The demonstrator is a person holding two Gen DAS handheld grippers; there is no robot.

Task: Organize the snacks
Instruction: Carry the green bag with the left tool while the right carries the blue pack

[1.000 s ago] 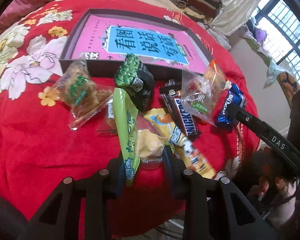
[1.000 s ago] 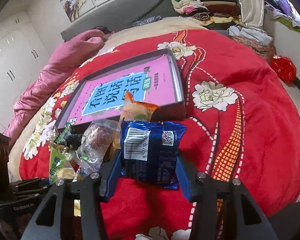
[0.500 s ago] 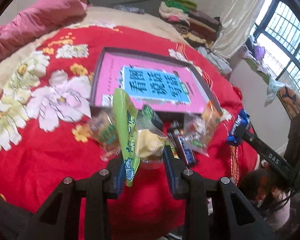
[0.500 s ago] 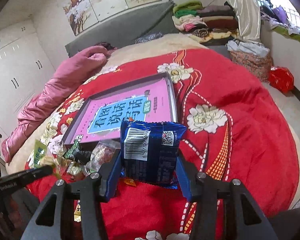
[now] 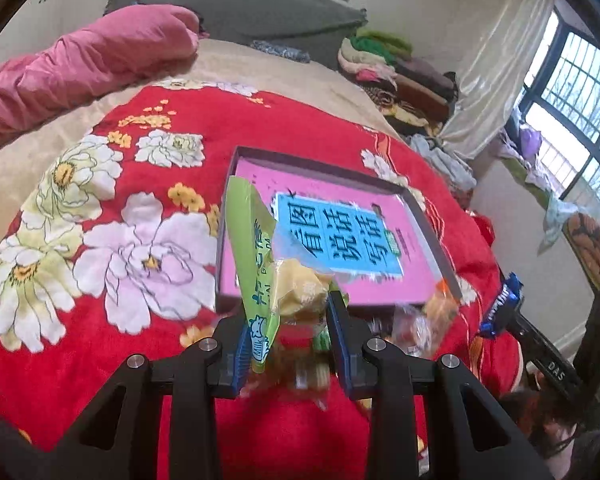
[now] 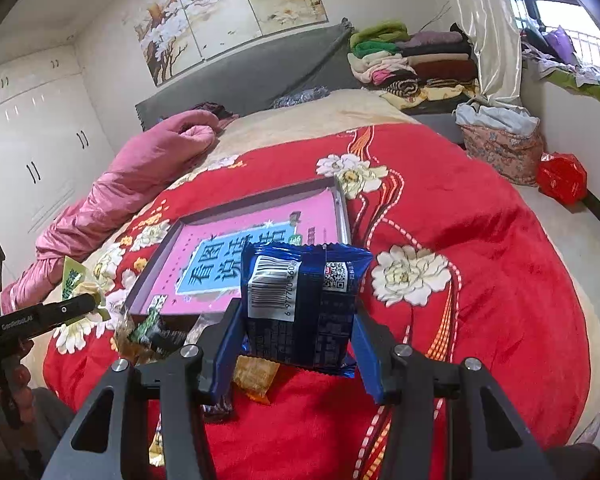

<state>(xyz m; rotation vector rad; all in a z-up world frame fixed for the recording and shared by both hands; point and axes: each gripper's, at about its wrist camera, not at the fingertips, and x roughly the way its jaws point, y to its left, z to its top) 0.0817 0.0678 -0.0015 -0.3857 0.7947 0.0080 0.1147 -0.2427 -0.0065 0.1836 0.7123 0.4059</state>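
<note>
the left gripper [image 5: 288,320] is clamped on a green packet [image 5: 252,248] with a yellow cake showing through its clear side; the packet stands up between the blue pads, its top edge reaching above the near left corner of the tray [image 5: 428,216]. in the right wrist view the same gripper comes in from the left edge [image 6: 88,303], with the packet at its tip, off the tray's left side and apart from the blanket.

the right gripper [image 6: 298,334] is closed on a blue packet [image 6: 300,300], held upright with its barcode and qr code facing the camera. the packet sits in front of the tray's near edge, raised off the blanket.

the tray is a shallow dark-rimmed box lying flat on the red blanket [image 6: 480,320], and a pink book [image 6: 260,248] with a blue title panel fills its floor. no snack lies inside it.

the loose snacks [image 6: 152,332] lie in a heap on the blanket just before the tray's near edge: a dark green-topped pack, clear wrappers, an orange packet [image 6: 256,376] right under the right gripper. in the left wrist view this heap is blurred below the fingers.

past the tray a pink quilt [image 6: 140,184] lies along the left of the bed, and folded clothes [image 6: 412,60] are stacked by the headboard.
</note>
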